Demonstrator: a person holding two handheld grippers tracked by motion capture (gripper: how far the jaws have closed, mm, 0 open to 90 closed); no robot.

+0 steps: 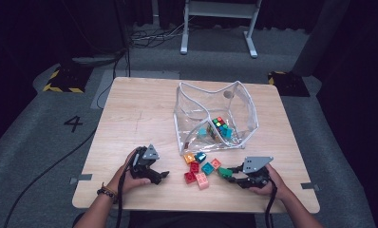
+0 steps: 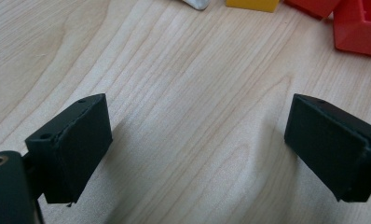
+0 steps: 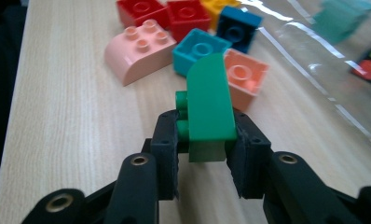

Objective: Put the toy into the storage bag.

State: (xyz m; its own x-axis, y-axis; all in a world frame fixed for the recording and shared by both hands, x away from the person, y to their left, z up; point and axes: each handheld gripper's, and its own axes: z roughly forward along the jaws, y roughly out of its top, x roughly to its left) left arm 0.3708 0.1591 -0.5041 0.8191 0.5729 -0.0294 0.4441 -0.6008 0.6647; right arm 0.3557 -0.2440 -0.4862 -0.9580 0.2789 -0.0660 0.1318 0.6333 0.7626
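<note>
Your right gripper had its fingers clamped on a green curved brick, studs turned sideways toward one finger, the brick lifted just clear of the worktop. In the high view that gripper sat at the right end of the loose brick pile, the green brick at its tip. Just beyond it lay a pink rounded brick, a teal brick, a salmon brick, two red bricks and a dark blue brick. Behind them stood a clear plastic pouch holding a puzzle cube. Your left gripper rested near the front edge, its fingers wide apart over bare wood, gripping nothing.
</note>
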